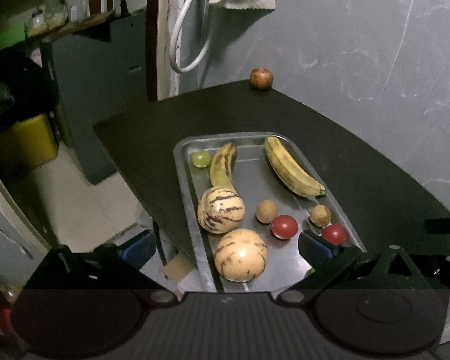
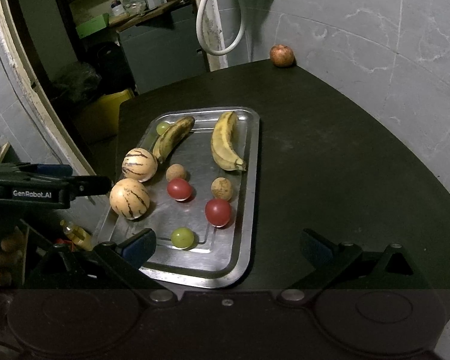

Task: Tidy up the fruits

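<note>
The table (image 2: 330, 150) lies bare right of the metal tray (image 2: 253, 180); only a pomegranate (image 2: 281, 55) occupies its far corner. Fruit crowds the tray's left side.

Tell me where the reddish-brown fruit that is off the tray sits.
The reddish-brown fruit sits alone at the far corner of the dark table, against the grey wall, well beyond the metal tray in both views.

Shiny metal tray (image 2: 249, 180) gleaming on a matt dark table (image 2: 330, 150); glossy tomatoes (image 2: 217, 211), marbled grey wall (image 2: 375, 30).
</note>
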Demonstrator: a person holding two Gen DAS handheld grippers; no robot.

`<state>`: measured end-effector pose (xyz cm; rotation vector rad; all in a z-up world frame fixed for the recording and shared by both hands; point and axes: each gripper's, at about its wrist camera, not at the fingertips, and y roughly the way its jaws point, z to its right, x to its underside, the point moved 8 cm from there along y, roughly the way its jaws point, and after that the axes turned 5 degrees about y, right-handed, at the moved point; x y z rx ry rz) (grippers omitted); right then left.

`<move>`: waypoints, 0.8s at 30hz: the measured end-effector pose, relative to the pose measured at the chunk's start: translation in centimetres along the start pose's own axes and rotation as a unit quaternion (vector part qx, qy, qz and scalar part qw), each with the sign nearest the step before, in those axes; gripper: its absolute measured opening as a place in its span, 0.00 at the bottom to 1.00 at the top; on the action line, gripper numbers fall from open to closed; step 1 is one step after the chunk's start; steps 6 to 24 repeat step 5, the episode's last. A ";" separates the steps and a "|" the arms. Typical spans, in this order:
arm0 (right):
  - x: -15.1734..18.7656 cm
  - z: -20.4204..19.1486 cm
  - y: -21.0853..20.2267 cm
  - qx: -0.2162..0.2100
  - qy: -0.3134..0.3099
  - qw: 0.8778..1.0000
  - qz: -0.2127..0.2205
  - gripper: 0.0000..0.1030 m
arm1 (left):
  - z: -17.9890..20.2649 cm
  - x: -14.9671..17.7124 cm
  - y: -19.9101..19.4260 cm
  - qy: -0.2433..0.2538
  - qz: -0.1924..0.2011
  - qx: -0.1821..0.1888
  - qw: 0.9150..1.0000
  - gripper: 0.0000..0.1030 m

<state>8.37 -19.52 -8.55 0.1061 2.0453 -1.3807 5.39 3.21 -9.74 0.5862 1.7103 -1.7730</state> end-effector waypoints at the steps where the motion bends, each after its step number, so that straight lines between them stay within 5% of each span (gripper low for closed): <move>1: 0.0 0.1 0.0 0.000 0.000 1.000 0.001 0.99 | 0.1 0.0 -0.1 0.003 0.004 0.001 1.000 1.00; 24: -0.1 0.3 0.1 -0.001 0.004 1.000 0.001 0.99 | 0.4 0.2 0.2 0.004 -0.005 0.005 1.000 1.00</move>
